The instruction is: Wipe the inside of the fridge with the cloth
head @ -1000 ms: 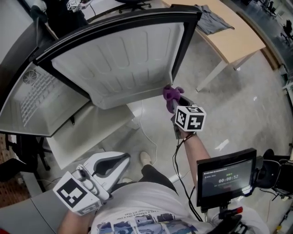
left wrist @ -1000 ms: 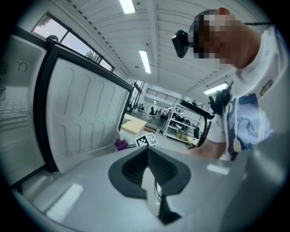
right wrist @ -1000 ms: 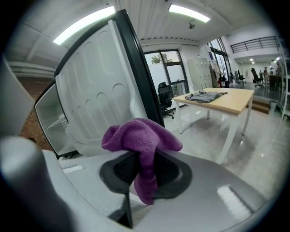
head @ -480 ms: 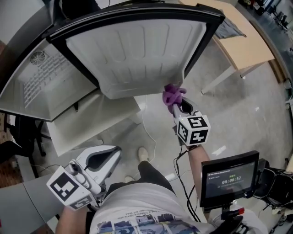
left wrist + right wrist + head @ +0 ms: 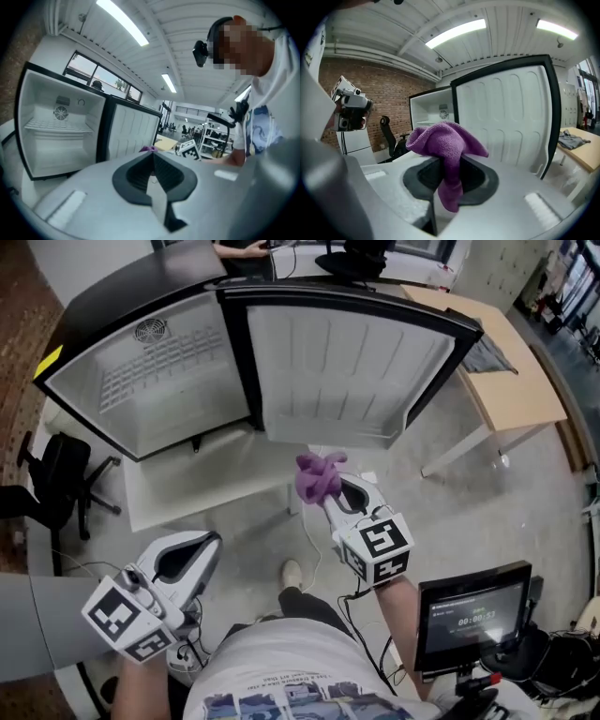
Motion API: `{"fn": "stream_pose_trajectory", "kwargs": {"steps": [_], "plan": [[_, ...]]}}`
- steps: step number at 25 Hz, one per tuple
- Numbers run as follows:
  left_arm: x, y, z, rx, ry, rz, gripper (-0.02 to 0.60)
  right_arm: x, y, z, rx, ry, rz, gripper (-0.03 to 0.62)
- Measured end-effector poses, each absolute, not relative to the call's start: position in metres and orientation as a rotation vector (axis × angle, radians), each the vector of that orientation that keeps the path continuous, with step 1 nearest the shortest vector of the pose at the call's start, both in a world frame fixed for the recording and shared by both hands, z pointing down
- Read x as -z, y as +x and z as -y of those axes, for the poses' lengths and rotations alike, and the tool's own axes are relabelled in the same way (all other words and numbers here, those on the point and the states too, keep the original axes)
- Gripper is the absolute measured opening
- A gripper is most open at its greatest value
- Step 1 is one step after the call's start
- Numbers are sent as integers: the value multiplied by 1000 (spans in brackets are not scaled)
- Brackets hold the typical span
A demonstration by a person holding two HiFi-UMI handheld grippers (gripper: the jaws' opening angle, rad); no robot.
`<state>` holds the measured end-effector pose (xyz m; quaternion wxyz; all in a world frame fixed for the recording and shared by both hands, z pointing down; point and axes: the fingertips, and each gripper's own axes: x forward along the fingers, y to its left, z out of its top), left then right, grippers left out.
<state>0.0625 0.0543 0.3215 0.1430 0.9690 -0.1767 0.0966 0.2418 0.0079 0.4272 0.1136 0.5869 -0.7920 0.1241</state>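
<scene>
Right gripper (image 5: 335,491), clamping the cloth (image 5: 317,476), has left the door (image 5: 337,362), probably bound for the fridge (image 5: 159,395) cavity; left gripper (image 5: 202,547) closed, empty.

The monitor (image 5: 472,615) shows a timer, seemingly 00:00:53; its smaller lines are illegible.

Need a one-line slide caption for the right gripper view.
The purple cloth clamped in the right gripper, facing the open fridge door.
</scene>
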Motion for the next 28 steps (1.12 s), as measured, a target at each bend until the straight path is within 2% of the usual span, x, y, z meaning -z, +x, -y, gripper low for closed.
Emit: {"fn": "stream_pose_trajectory", "kwargs": {"steps": [6,14,24,28], "plan": [[-319,4,-117,-222,2776,598,8,-387,179,-68,-253,1594,2393,74],[-340,-41,-188,-175,2717,633,8,-371,116,-145,-244,1516,2457,74],[-334,-47,-225,-166,2679,826,8,-341,100,-177,-135,1308,2581,74],[-331,-25,-237,-153,2651,889,8,-336,104,-184,-117,1218,2632,74]]}}
